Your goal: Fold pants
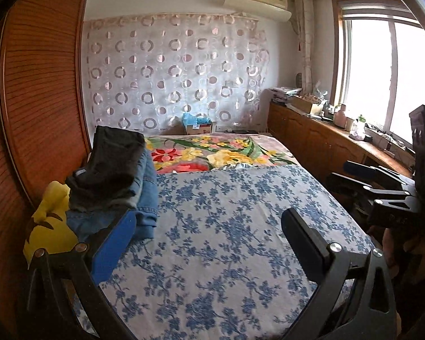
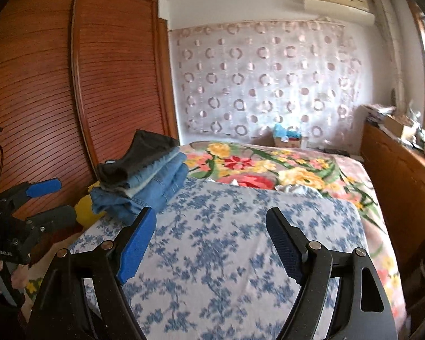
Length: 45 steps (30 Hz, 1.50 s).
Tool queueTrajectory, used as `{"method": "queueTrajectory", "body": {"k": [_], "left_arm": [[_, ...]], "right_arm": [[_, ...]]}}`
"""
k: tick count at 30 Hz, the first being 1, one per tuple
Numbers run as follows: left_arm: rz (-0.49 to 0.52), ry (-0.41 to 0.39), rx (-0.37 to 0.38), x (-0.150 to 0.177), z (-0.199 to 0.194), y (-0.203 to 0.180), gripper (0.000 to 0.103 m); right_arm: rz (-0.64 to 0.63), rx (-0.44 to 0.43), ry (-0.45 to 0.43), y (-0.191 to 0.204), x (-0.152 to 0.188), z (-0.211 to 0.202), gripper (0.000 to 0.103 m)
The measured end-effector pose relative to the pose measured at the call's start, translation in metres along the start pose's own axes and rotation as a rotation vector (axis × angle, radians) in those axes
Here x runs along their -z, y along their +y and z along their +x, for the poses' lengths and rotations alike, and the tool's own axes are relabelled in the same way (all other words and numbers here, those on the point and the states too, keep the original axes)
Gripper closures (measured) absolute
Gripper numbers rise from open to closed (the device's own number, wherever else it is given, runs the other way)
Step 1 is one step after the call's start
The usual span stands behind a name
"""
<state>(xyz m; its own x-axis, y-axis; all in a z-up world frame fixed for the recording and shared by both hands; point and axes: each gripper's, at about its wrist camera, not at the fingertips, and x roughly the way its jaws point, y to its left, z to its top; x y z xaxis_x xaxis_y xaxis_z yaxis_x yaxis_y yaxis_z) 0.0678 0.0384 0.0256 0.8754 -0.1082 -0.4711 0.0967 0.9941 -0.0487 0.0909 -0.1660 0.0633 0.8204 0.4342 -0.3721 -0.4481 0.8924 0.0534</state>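
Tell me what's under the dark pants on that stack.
Under the dark pants lie folded blue jeans, several denim layers on the blue floral sheet. A yellow item shows beside the stack; how far it reaches underneath is hidden.

left gripper [image 1: 209, 243] agape; right gripper [image 2: 212, 243] agape, empty
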Motion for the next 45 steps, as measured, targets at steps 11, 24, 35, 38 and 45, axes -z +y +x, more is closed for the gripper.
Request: {"method": "queueTrajectory", "body": {"k": [11,24,35,38,45], "left_arm": [[0.009,-0.02,0.014,0.003,-0.027,-0.031,0.001],[0.005,-0.073,0.019,-0.009,-0.056,-0.039,0.001],[0.008,-0.107,0.002,-0.013,-0.071,-0.038,0.001],[0.007,-0.104,0.001,-0.012,-0.07,-0.038,0.001],[0.004,-0.1,-0.001,-0.011,-0.069,-0.037,0.001]], "right_arm": [[0.05,0.115,-0.04,0.023,0.011,-0.062,0.022],[0.063,0.181,-0.112,0.065,0.031,-0.11,0.021],[0.068,0.199,-0.133,0.063,0.043,-0.113,0.021],[0.068,0.198,-0.132,0.061,0.042,-0.112,0.021],[0.066,0.202,-0.131,0.056,0.039,-0.111,0.021]]}}
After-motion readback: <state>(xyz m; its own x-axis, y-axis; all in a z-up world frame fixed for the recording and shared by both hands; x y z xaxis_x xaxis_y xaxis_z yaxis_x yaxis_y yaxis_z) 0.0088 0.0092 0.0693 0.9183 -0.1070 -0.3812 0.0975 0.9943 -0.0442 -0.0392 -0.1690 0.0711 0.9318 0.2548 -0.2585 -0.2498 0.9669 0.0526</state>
